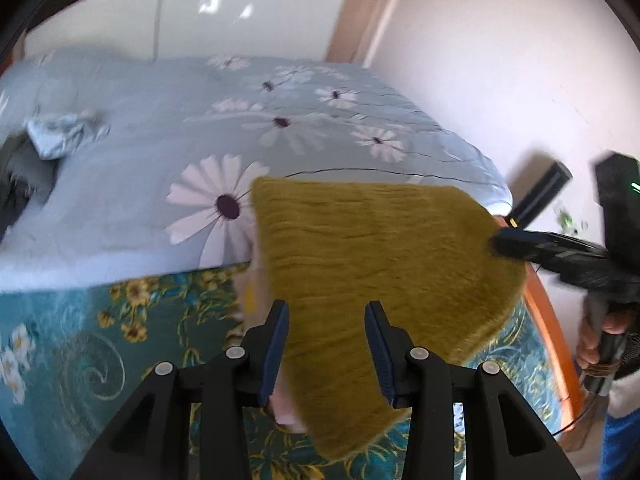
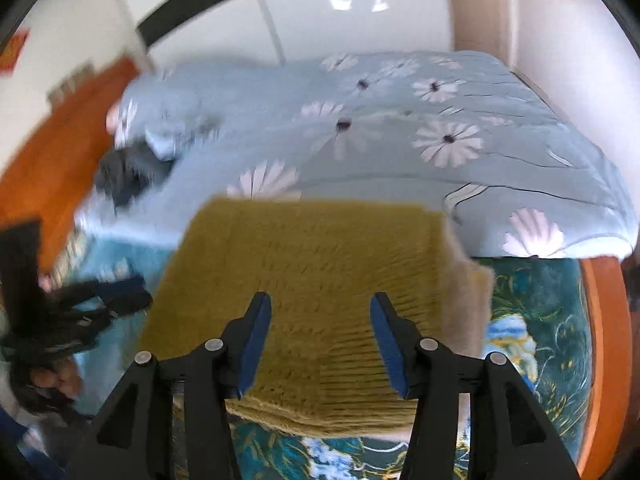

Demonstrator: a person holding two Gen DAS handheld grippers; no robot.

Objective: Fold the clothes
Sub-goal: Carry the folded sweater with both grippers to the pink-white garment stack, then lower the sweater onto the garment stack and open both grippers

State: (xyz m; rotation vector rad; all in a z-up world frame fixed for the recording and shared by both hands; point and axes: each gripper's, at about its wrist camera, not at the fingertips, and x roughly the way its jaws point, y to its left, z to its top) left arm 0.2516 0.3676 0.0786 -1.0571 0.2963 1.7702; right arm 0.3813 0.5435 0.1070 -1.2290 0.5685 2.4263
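**Fuzzy knit on printed cotton**

The mustard sweater [image 2: 304,280] is a fuzzy, ribbed knit with a paler fleecy lining. The daisy quilt [image 1: 160,128] looks like smooth matt cloth; the teal floral bedsheet [image 1: 80,320] has a slight sheen. The bed frame [image 2: 604,340] is glossy orange wood.

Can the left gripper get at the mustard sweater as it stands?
Probably yes: the left gripper is open right over the mustard sweater, with nothing between them. The right gripper is open too.

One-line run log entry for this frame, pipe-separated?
stage: fold under way | left gripper: open, over mustard sweater | right gripper: open, over sweater | sweater on teal floral sheet | blue daisy quilt behind | frames motion-blurred
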